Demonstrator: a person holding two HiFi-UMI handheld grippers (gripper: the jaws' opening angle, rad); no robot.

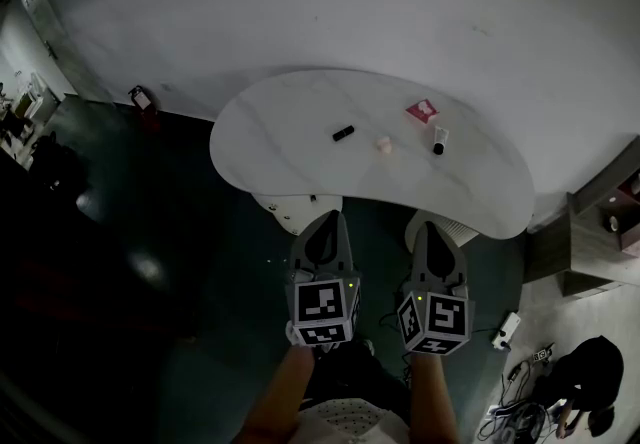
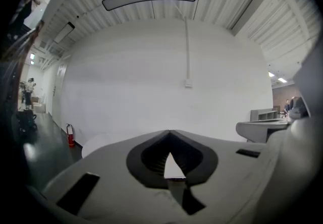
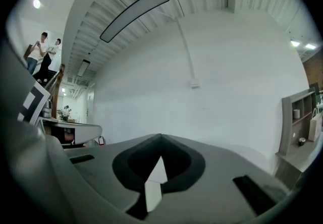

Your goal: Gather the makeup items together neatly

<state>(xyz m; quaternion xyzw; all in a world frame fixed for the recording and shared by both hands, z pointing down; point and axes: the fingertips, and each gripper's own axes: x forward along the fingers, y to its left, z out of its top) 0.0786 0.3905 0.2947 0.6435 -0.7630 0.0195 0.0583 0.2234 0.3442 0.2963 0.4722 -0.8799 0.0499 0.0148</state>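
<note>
In the head view a white rounded table carries several makeup items: a black tube, a small pale pink piece, a red-and-white packet and a white tube with a dark cap. My left gripper and right gripper are held side by side in front of the table's near edge, well short of the items. Both are shut with nothing in them. Their jaws meet at a point in the left gripper view and in the right gripper view, aimed at the white wall.
Two white stools stand under the table's near edge. A red fire extinguisher stands by the wall at left. A grey shelf unit is at right, with cables and a bag on the floor. People stand far off in the gripper views.
</note>
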